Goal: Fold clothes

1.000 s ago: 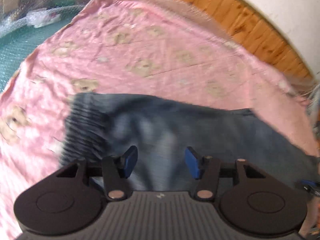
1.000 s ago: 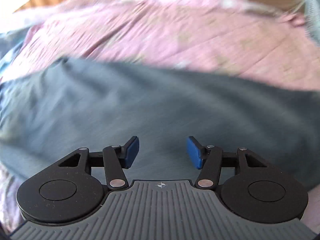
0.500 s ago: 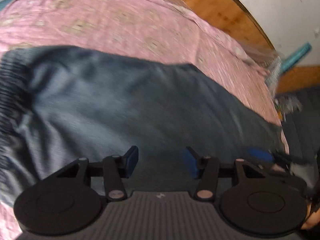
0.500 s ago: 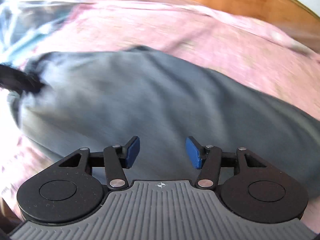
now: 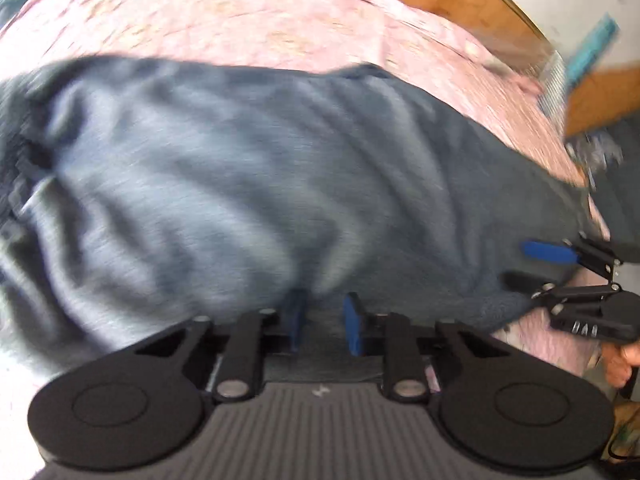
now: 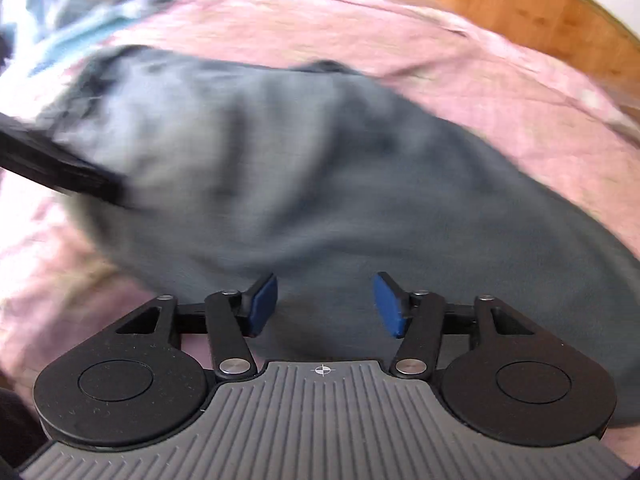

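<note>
While my left claw [image 5: 322,322] has just been closing down, its jaws now stand narrow w/ a bunched ridge of the grey sweatshirt [image 5: 256,184] between them. It looks clenched on that fabric, tho blur keeps me from seeing the pads press for sure. My right claw [image 6: 325,304] is released, jaws wide, hovering over the same sweatshirt w/ nothing pinched.

The sweatshirt lies spread across the pink bedsheet [image 5: 224,12], crumpled and not yet folded; its ribbed hem [image 5: 16,184] sits at the far left of the garment in the left view. Right claw shows up near the sweatshirt's right end in that view, just off its edge. A wooden bed frame [image 6: 520,8] runs beyond the sheet, well apart from the garment.

Risks, as I judge it:
- Left bite is near the garment's mid-edge, not a corner, so lifting may drag a lump, not a clean fold line.
- Only one layer caught: rest slides off.
- Right side ungripped: if I pull now, the cloth skews and the sheet may ruck up w/ it.
</note>
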Available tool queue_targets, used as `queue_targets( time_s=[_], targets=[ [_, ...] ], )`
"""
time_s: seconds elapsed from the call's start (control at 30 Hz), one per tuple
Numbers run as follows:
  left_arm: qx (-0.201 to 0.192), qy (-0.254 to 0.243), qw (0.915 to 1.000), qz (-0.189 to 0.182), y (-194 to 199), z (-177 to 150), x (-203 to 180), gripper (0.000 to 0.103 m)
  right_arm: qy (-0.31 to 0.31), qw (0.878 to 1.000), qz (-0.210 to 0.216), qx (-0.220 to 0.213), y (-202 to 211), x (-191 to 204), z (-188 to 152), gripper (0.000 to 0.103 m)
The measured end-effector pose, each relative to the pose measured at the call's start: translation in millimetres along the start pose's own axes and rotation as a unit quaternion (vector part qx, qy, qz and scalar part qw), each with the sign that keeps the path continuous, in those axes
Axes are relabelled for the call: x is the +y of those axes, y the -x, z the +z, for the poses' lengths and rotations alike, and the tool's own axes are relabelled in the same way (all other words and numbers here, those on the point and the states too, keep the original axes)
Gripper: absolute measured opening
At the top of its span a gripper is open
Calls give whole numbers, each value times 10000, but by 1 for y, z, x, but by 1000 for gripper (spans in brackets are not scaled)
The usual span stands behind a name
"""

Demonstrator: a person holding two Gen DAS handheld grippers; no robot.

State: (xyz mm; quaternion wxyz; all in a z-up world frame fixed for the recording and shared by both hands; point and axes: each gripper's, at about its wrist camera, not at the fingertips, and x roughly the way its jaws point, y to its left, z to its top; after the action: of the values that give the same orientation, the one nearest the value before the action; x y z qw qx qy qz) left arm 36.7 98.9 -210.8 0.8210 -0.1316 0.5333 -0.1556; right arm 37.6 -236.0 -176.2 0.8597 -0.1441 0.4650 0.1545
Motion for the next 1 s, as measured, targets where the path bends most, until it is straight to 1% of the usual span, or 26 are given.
queue_targets(
  time_s=[0.03, 0.07, 0.1, 0.17, 0.2, 0.23, 0.27, 0.3, 0.33, 0.4, 0.43, 0.5, 0.53, 0.57, 0.6, 0.63, 0.67, 0.7, 0.73, 0.77, 0.8, 0.83, 0.9, 1.0],
  targets=[
    [23, 142, 9999, 26, 2, 0, 8, 7, -156, 9995, -196, 197, -6, -26, -6, 58],
    [36, 261, 9996, 56, 5, -1, 15, 4, -379, 9979, -378, 374, -10, -55, -17, 61],
    [37, 350, 9993, 77, 8, -2, 20, 4, -730, 9955, -429, 421, -8, -87, -30, 70],
    [96, 494, 9986, 184, 13, -2, 22, 4, -1543, 9852, -504, 551, 1, -151, -54, 69],
    [133, 505, 9981, 333, 16, 1, 19, 4, -1811, 9807, -479, 567, 8, -180, -64, 67],
    [149, 494, 9974, 509, 18, 4, 13, 7, -2043, 9762, -484, 540, 17, -208, -72, 57],
    [120, 488, 9965, 672, 21, 8, 4, 22, -2175, 9736, -575, 382, 27, -234, -78, 54],
    [36, 484, 9957, 786, 25, 12, -8, 31, -2305, 9705, -667, 223, 38, -260, -83, 55],
    [-83, 486, 9952, 842, 27, 18, -23, 44, -2434, 9669, -758, 65, 48, -286, -88, 58],
    [-303, 530, 9944, 865, 28, 32, -57, 45, -2692, 9580, -965, -233, 68, -339, -99, 61],
    [-362, 592, 9943, 810, 24, 40, -76, 45, -2815, 9520, -1160, -305, 72, -366, -106, 62],
    [-447, 684, 9948, 603, 11, 57, -121, 46, -2896, 9444, -1525, -312, 72, -415, -125, 65],
    [-429, 653, 9958, 481, 1, 66, -147, 47, -2858, 9455, -1537, -264, 68, -432, -135, 65],
    [-391, 586, 9968, 372, -11, 75, -174, 48, -2741, 9522, -1334, -227, 66, -438, -141, 65],
    [-346, 499, 9978, 279, -23, 84, -201, 48, -2622, 9582, -1129, -189, 63, -445, -147, 62],
    [-284, 382, 9987, 204, -38, 93, -228, 49, -2501, 9637, -924, -152, 61, -452, -153, 50],
    [-212, 266, 9993, 123, -53, 100, -255, 49, -2379, 9686, -718, -115, 58, -459, -159, 29],
    [-139, 133, 9998, 42, -68, 105, -281, 49, -2255, 9729, -512, -77, 56, -466, -166, 22],
    [-65, -25, 10000, -39, -81, 107, -306, 49, -2120, 9767, -330, -98, 56, -470, -170, 19],
    [10, -183, 9998, -121, -95, 109, -330, 51, -1973, 9797, -215, -284, 65, -469, -168, 18],
    [84, -340, 9992, -202, -108, 111, -354, 52, -1898, 9809, -93, -425, 73, -468, -165, 17],
    [147, -510, 9982, -263, -122, 114, -377, 54, -1878, 9810, -18, -489, 77, -468, -163, 16],
    [263, -875, 9954, -293, -149, 120, -419, 54, -1880, 9805, 108, -569, 84, -469, -160, 13],
    [380, -1291, 9905, -284, -190, 130, -459, 56, -2306, 9728, 72, -198, 69, -485, -178, 11]
  ],
)
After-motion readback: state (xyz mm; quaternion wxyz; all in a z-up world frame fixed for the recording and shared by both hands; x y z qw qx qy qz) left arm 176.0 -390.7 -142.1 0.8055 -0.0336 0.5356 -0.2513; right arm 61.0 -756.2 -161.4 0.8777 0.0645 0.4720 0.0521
